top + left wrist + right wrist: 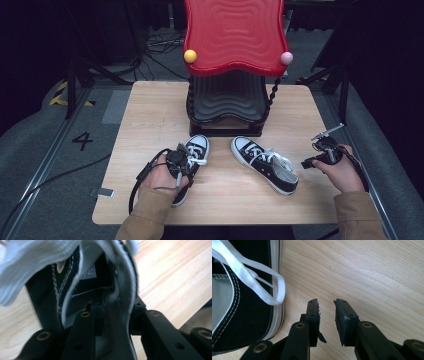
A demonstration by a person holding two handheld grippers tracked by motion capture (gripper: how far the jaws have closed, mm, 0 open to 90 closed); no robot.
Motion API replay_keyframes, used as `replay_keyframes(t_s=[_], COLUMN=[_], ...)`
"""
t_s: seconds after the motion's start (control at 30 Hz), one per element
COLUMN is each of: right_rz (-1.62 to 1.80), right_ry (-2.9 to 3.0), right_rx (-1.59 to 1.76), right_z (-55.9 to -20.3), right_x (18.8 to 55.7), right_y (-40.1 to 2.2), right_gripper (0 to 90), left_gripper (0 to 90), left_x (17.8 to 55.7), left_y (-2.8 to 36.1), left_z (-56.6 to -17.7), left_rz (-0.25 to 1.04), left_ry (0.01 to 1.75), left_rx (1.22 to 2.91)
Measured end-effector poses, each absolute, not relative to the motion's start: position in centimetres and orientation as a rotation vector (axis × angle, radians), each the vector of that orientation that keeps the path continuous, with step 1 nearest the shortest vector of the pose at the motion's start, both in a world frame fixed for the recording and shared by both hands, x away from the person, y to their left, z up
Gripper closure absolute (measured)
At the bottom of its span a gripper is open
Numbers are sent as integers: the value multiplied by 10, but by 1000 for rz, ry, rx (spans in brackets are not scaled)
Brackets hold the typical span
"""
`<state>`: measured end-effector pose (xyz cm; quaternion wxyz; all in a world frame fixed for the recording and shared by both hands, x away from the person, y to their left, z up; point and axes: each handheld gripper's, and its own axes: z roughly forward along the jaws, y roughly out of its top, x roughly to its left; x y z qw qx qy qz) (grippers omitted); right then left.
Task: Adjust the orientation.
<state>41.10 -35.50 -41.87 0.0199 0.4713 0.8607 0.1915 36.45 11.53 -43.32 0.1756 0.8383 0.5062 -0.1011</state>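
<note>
Two black canvas sneakers with white laces and toe caps lie on the wooden table (150,115). The left shoe (199,146) is partly covered by my left gripper (182,161), which comes down on its opening. In the left gripper view one jaw is inside the left shoe (82,282) and the other outside it. The left gripper (116,308) stands open around the side wall, with a dark gap beside the inner pad. The right shoe (265,165) lies at an angle. To the right of it my right gripper (306,163) is open and empty. The right gripper (327,305) hovers over bare wood beside the right shoe (242,315) and a loop of lace (274,290).
A red wavy-topped rack (232,35) with black shelves stands at the table's far middle, just beyond the toes of the shoes. A yellow ball (190,56) and a pink ball (286,58) sit on its corners. Cables lie on the floor behind.
</note>
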Motion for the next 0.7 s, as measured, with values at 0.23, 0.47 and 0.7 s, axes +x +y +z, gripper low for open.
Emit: replay_keyframes(t_s=[0.23,0.47,0.7], right_rz=[594,592,594], right_ry=[2668,2669,2666], right_rx=[1464,1458,1462], right_z=[-419,-420,-420], right_x=[411,411,410], right_y=[-354,-352,-354], right_gripper=[726,722,721], left_gripper=[753,737,744], left_x=[364,363,366], left_y=[106,101,99], left_z=[-436,-437,-439], left_rz=[-207,-101,-1], left_ry=[1473,1457,1423], left_rx=[2395,2371,2327])
